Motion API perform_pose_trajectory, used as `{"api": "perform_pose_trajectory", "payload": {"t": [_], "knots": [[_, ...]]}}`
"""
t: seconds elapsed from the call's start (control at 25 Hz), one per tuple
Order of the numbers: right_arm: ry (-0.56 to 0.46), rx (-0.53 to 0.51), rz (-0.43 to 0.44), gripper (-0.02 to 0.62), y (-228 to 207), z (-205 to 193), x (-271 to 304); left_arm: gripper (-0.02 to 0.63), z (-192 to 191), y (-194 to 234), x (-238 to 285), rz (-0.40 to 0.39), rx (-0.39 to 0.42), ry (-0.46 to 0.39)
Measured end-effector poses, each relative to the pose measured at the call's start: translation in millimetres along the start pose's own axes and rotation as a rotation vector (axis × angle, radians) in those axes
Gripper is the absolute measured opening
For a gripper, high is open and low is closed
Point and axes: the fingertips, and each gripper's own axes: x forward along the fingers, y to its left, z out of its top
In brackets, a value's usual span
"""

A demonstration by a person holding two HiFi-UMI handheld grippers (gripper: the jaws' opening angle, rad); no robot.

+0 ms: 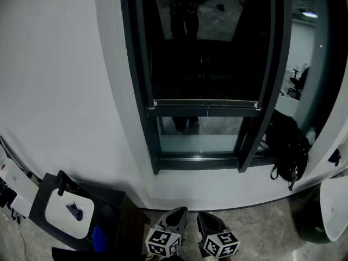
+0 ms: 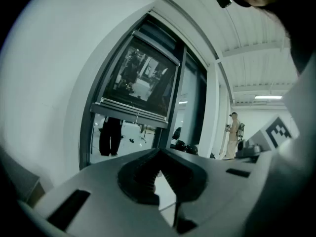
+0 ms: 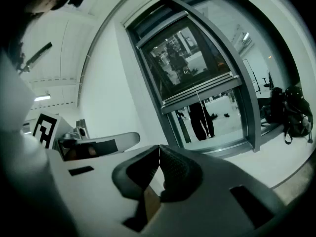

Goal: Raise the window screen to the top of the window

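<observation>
Dark mesh of the window screen (image 1: 204, 64) is seen in the head view covering the upper part of the window frame (image 1: 142, 80). Its bottom rail (image 1: 205, 103) is set low in the frame, well short of the top, with a strip of bare glass left uncovered below. The raising is judged not yet begun: the screen is untouched, and the whole lift is left to be done. The left gripper (image 1: 178, 212) and the right gripper (image 1: 204, 217) are held side by side at the near edge, well apart from the rail. A black backpack (image 1: 287, 145) is set just to the right of the frame's foot, and a white basin (image 1: 68, 213) is placed at the near left. Neither is judged to block the reach to the rail.

In the left gripper view, the left gripper's jaws are shown pressed together with nothing between them, pointed towards the screen on the far wall. A person (image 2: 232, 135) is seen standing far off at the right.

In the right gripper view, the right gripper's jaws are likewise shown closed and empty. A thin cord (image 3: 199, 100) is seen hanging from the middle of the rail, and the backpack is seen at the far right, beside the frame.
</observation>
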Motion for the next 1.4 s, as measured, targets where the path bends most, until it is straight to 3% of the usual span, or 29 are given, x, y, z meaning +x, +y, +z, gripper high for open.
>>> {"api": "perform_pose_trajectory", "payload": {"t": [0.16,0.4,0.64,0.76,0.96,1.2,1.4], "knots": [[-0.042,0.027,-0.037,0.009,0,18,36,0.002,22,45,10,-0.013,-0.003,-0.022],[-0.003,-0.006,-0.077,0.009,-10,24,70,0.002,31,96,30,0.020,-0.050,-0.008],[-0.033,-0.008,-0.106,0.009,-42,49,106,0.002,30,126,68,0.001,-0.086,0.011],[-0.035,-0.014,-0.105,0.009,-65,64,128,0.002,35,146,90,0.033,-0.112,-0.006],[-0.030,-0.134,-0.092,0.009,-121,110,169,0.002,57,172,147,0.083,-0.036,-0.027],[-0.032,-0.238,-0.036,0.009,-208,169,225,0.002,98,189,244,0.169,-0.036,-0.073],[-0.057,-0.394,-0.004,0.011,-260,234,265,0.002,132,204,316,0.188,0.087,-0.091]]}}
